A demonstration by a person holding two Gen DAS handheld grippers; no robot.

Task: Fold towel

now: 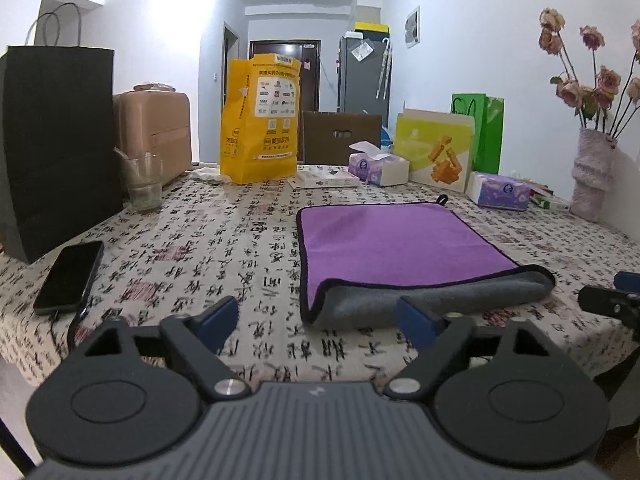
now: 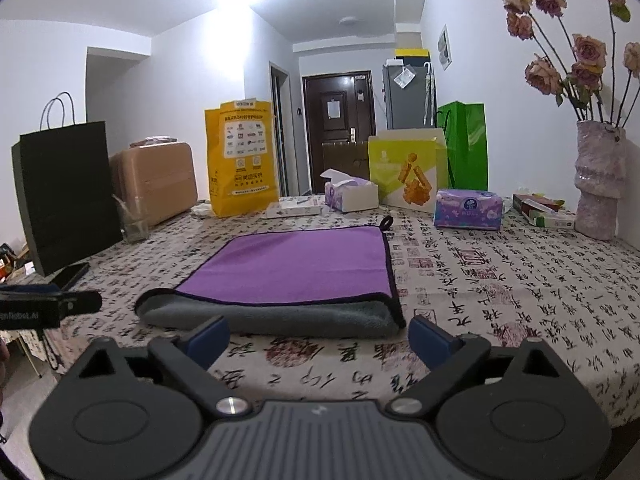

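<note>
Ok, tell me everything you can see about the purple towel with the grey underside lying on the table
The purple microfibre-looking towel lies flat on the calligraphy-print tablecloth, dark piping around its edge. Its near edge is turned back, showing a fluffy grey underside. A small black hanging loop sits at the far right corner. The open left gripper and open right gripper sit just short of it; neither grips it.

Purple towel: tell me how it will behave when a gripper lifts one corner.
The purple towel probably drapes limply: its near edge already lies rolled over in a soft grey fold. It looks plush and thick, so likely grippable, not slippery. Lying loose on the tablecloth, it may slide or bunch if pushed.
</note>
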